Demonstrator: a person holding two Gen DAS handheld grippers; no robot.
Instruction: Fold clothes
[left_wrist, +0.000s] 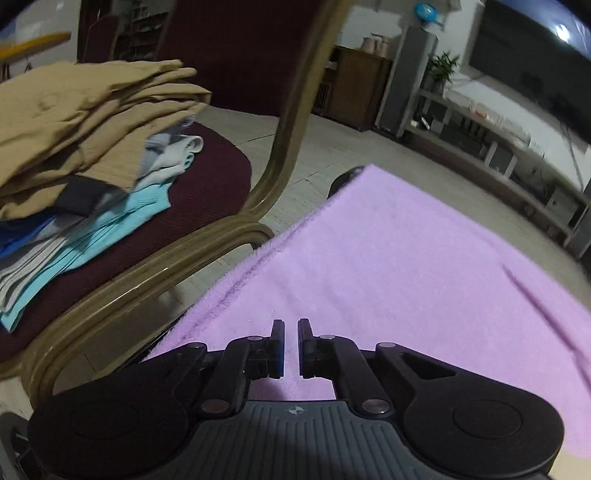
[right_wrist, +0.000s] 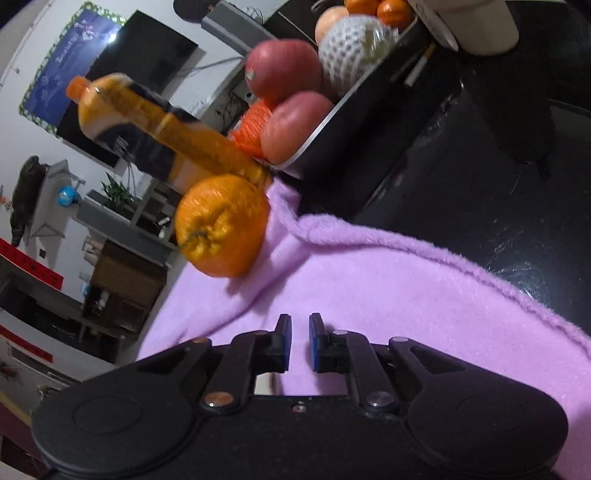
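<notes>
A purple fleece cloth (left_wrist: 388, 258) lies spread flat, and its left hem runs diagonally away from me in the left wrist view. My left gripper (left_wrist: 291, 326) hovers just over its near part, fingers a narrow gap apart with nothing between them. In the right wrist view the same purple cloth (right_wrist: 388, 295) lies on a black table (right_wrist: 480, 184), its far edge rumpled. My right gripper (right_wrist: 300, 321) sits low above it, blue pads slightly apart and empty.
A maroon chair (left_wrist: 214, 177) with a gold frame (left_wrist: 291, 122) stands left, holding a stack of folded clothes (left_wrist: 74, 147). An orange (right_wrist: 221, 225) rests on the cloth's far corner, beside an orange juice bottle (right_wrist: 147, 129) and a fruit tray (right_wrist: 351, 110).
</notes>
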